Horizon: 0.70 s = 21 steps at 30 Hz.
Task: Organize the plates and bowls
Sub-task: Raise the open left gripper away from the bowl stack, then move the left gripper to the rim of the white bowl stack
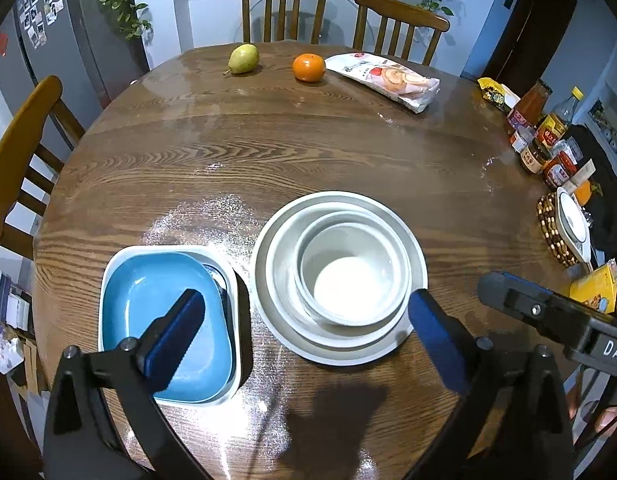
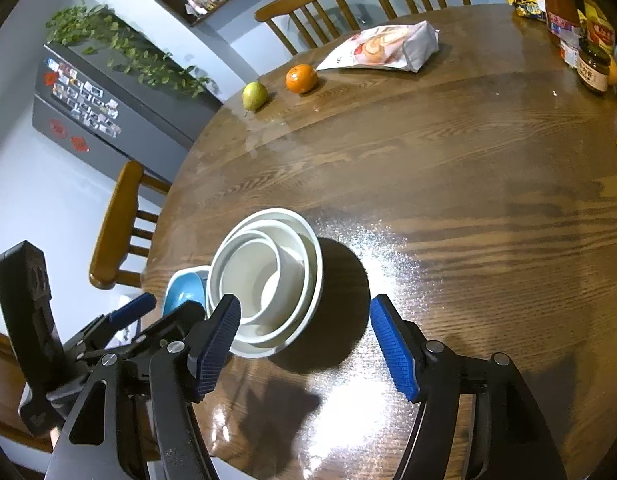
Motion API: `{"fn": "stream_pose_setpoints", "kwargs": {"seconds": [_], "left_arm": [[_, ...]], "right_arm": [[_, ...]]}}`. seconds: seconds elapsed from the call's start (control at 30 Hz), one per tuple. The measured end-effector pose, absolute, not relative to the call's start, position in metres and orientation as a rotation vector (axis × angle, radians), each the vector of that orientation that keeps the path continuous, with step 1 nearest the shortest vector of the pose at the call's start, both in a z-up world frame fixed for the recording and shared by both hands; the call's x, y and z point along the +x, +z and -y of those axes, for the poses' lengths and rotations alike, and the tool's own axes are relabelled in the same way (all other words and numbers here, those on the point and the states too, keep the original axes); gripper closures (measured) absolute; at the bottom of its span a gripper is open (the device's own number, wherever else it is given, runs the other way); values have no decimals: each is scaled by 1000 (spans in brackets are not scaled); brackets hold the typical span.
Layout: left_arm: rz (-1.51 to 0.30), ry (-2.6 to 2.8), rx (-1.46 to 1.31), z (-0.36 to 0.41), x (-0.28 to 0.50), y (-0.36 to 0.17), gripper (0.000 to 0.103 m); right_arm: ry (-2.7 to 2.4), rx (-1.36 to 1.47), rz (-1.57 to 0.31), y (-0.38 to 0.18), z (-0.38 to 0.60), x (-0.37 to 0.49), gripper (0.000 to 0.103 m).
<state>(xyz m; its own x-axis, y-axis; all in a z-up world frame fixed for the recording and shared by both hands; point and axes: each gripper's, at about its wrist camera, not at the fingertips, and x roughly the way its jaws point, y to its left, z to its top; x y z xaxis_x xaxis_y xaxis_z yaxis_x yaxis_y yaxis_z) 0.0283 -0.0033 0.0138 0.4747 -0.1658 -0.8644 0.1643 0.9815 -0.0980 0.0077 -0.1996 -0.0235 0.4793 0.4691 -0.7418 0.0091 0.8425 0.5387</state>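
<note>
A white round plate (image 1: pixel 412 300) carries two nested white bowls (image 1: pixel 348 276) near the table's front. Left of it a blue square dish (image 1: pixel 164 312) lies inside a white square dish (image 1: pixel 228 280). My left gripper (image 1: pixel 306 300) hangs open above both stacks, one finger over the blue dish and the other at the plate's right rim, with nothing between them. In the right wrist view my right gripper (image 2: pixel 304 308) is open just in front of the white stack (image 2: pixel 264 276), its left finger (image 2: pixel 218 344) overlapping the plate's near rim. The blue dish (image 2: pixel 184 292) peeks out behind.
On the round wooden table (image 1: pixel 268 152), a pear (image 1: pixel 243 59), an orange (image 1: pixel 308 67) and a snack bag (image 1: pixel 388 78) lie at the far side. Jars and bottles (image 1: pixel 544 140) and a woven trivet (image 1: pixel 552 228) crowd the right edge. Wooden chairs (image 1: pixel 284 8) surround it.
</note>
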Motion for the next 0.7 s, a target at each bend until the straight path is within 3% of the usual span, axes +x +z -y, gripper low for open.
{"fn": "stream_pose_setpoints", "kwargs": {"seconds": [0.43,0.7], "left_arm": [[-1125,-261,-186,-39,47,12,2],[-1146,-227,-230,-53,58,5,10]], "right_arm": [[327,578,-1099,-38,210,5,32],[298,633,-1102,-48,215,6,32]]}}
